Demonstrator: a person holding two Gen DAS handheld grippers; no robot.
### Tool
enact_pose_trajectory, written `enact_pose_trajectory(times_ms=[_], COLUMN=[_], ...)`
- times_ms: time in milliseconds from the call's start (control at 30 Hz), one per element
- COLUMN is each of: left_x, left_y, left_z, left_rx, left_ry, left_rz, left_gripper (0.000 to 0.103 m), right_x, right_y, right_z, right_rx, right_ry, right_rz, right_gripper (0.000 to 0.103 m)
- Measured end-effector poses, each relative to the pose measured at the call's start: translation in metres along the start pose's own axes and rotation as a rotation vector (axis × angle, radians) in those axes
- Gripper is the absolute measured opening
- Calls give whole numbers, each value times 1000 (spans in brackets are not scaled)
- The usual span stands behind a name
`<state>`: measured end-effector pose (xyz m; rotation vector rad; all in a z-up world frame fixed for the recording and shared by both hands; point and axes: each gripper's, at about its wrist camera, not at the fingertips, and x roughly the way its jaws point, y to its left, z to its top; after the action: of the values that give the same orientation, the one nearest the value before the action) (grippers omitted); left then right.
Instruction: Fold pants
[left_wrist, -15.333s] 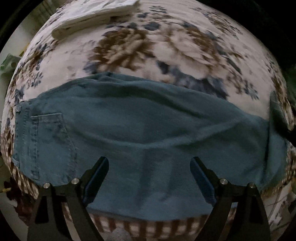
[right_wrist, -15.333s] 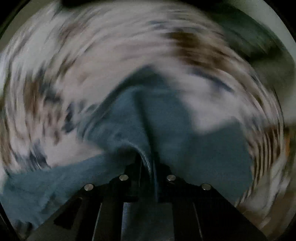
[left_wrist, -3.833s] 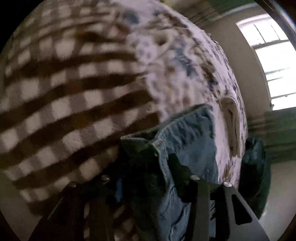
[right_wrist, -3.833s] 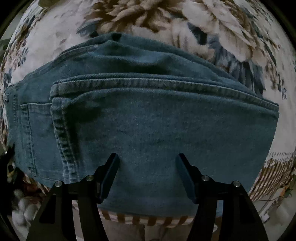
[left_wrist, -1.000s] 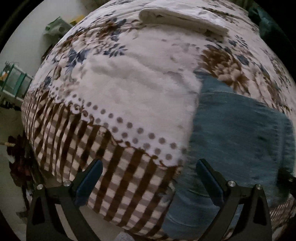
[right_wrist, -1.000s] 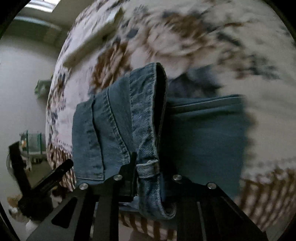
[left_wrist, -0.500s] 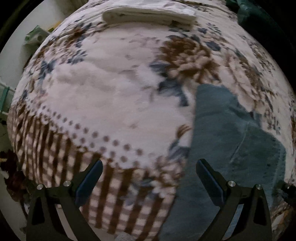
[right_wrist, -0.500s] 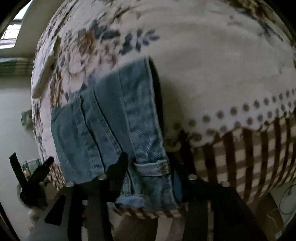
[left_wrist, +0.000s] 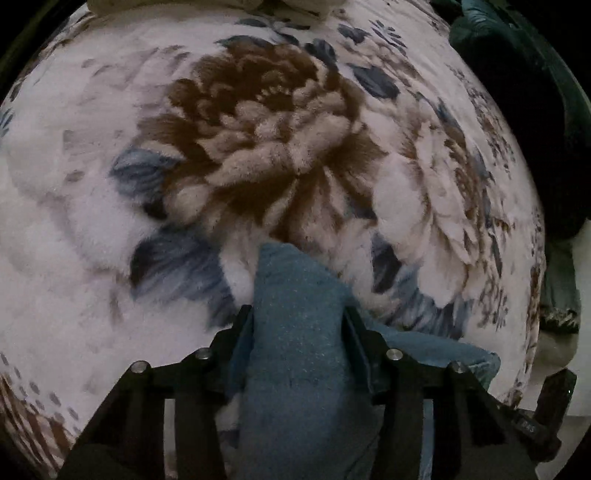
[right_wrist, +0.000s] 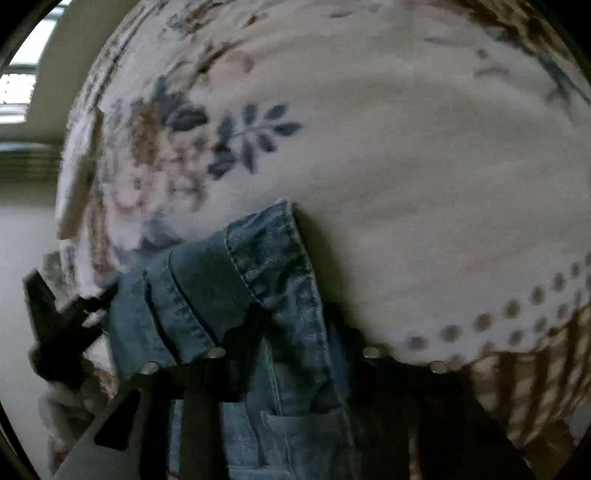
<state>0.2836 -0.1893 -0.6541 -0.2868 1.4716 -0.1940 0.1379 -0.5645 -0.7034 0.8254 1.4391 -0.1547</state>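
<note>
The folded blue denim pants (left_wrist: 295, 325) lie on a floral blanket (left_wrist: 258, 147). My left gripper (left_wrist: 297, 321) is shut on a thick folded edge of the pants, denim bulging between its fingers. In the right wrist view my right gripper (right_wrist: 291, 321) is shut on the waistband end of the pants (right_wrist: 266, 258), where several hemmed layers stack. The left gripper's dark body (right_wrist: 59, 325) shows at the left of that view, beside the denim.
The blanket has a dotted border (right_wrist: 517, 314) and a brown checked edge (right_wrist: 546, 373) over the bed side. A pale folded item (left_wrist: 207, 5) lies at the far edge. A dark green bundle (left_wrist: 498, 33) sits at the far right. A window (right_wrist: 18, 92) shows at left.
My left gripper was open over the blanket beside the pants; now it has closed on their folded edge. My right gripper keeps its hold on the waistband end and has shifted.
</note>
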Motion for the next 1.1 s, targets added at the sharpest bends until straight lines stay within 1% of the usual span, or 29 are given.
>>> enact_pose_trajectory(times_ms=[33, 67, 100, 133, 167, 200, 233, 267, 300, 367, 433, 467, 500, 533, 567, 600, 667, 700, 733, 800, 833, 867, 900, 933, 967, 1000, 1033, 1100], left_x=[0, 0, -2, -5, -8, -14, -21, -27, -36, -48, -49, -49, -47, -44, -40, -37, -33, -32, -31, -30, -29, -28, -27, -27, -28, -29, -29, -29], left_y=[5, 12, 22, 27, 29, 29, 28, 26, 24, 22, 20, 22, 23, 23, 24, 25, 29, 33, 36, 37, 36, 34, 32, 32, 33, 33, 33, 33], left_z=[0, 0, -1, -1, -3, -6, -10, -14, -21, -36, -53, -62, -72, -79, -86, -91, -99, -101, -103, -106, -106, -107, -106, -106, -105, -105, -105, -108], left_rx=[-32, -80, -139, -177, -192, -191, -174, -152, -121, -75, -46, -40, -36, -33, -31, -29, -37, -45, -49, -51, -42, -32, -21, -18, -22, -29, -33, -26], left_ry=[1, 6, 8, 16, 21, 23, 29, 25, 7, -1, 23, 37, 53, 61, 72, 86, 95, 98, 101, 108, 113, 112, 111, 114, 116, 117, 116, 118], left_rz=[-16, -46, -87, -118, -134, -150, -142, -127, -118, -130, -115, -115, -112, -103, -93, -83, -76, -85, -86, -100, -100, -92, -83, -81, -84, -89, -93, -101], left_gripper=[44, 44, 46, 48, 50, 56, 72, 81, 94, 96, 96, 96, 96, 96, 96, 96, 96, 96, 96, 98, 100, 100, 100, 100, 100, 100, 100, 100], right_x=[0, 0, -1, -1, -2, -5, -7, -14, -23, -32, -30, -24, -13, -2, 9, 14, 8, -1, -11, -24, -21, -16, 1, 8, 14, 14, 11, 8], right_y=[0, 2, 6, 6, 6, 4, 4, 0, -8, -24, -45, -54, -62, -66, -65, -62, -51, -44, -39, -31, -29, -31, -42, -52, -63, -69, -70, -64], right_z=[-1, -1, -1, 0, 0, 0, -2, -7, -15, -33, -55, -64, -73, -80, -85, -91, -99, -103, -108, -117, -119, -118, -117, -116, -117, -119, -122, -131], right_rx=[5, -7, -20, -20, -15, -3, 8, 23, 54, 115, 212, 255, 294, 318, 328, 327, 298, 270, 247, 196, 161, 152, 198, 255, 331, 381, 381, 329], right_ry=[7, 8, 5, 9, 19, 40, 56, 65, 59, 71, 106, 129, 159, 181, 195, 187, 132, 112, 97, 80, 86, 95, 127, 145, 156, 147, 127, 104], right_rz=[0, -11, -24, -25, -17, 7, 18, 35, 53, 82, 121, 156, 211, 241, 269, 281, 247, 231, 205, 158, 123, 112, 138, 186, 263, 356, 406, 461], right_gripper=[35, 35, 35, 35, 37, 45, 58, 63, 67, 68, 68, 68, 68, 68, 63, 47, 37, 28, 25, 24, 25, 27, 34, 45, 47, 50, 62, 73])
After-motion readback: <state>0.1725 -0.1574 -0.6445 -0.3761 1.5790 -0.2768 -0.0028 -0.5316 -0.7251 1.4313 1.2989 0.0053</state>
